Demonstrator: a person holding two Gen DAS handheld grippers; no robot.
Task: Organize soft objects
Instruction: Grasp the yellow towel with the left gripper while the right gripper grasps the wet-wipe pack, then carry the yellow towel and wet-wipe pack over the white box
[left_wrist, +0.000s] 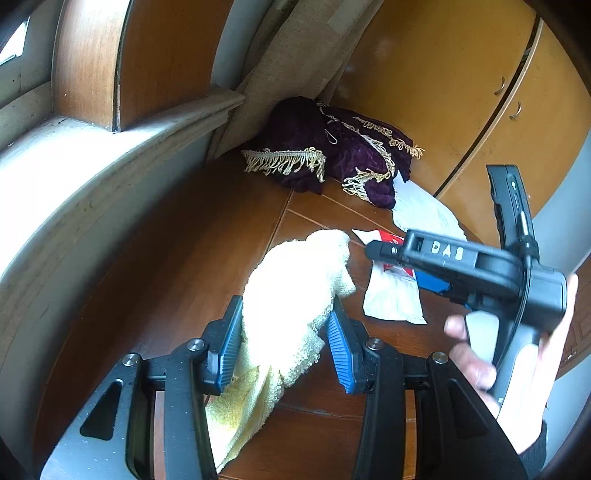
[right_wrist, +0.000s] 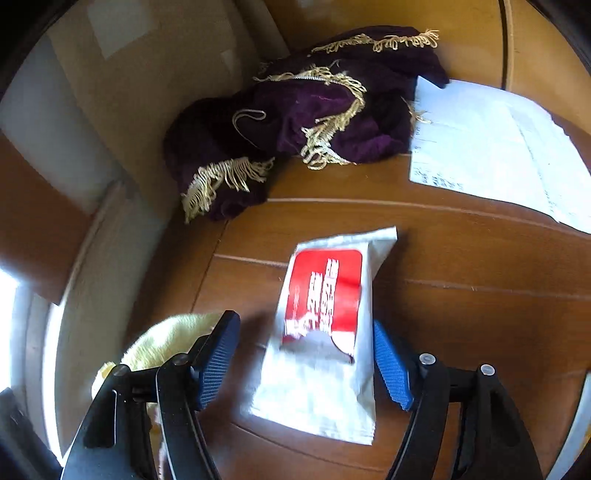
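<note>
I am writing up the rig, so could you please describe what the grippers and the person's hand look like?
Both the left gripper and the right gripper have black linkage arms with silver rivets and ribbed blue pads. The right one's black body carries raised letters and a black cable. The right hand shows a dark sleeve cuff.

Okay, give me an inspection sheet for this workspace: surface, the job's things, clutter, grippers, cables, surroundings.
Surface: brown wooden top with inlaid lines.
Job's things: yellow towel between the left gripper's pads; purple fringed cloth bunched in the far corner.
Clutter: white packet with a red label, lying flat; printed papers beside the purple cloth.
Grippers: left gripper shut on the towel; right gripper open, jaws either side of the packet, not gripping it.
Cables: thin black cable on the right gripper's body.
Surroundings: window sill at left, beige cushion leaning in the corner, wooden cupboard doors behind.
</note>
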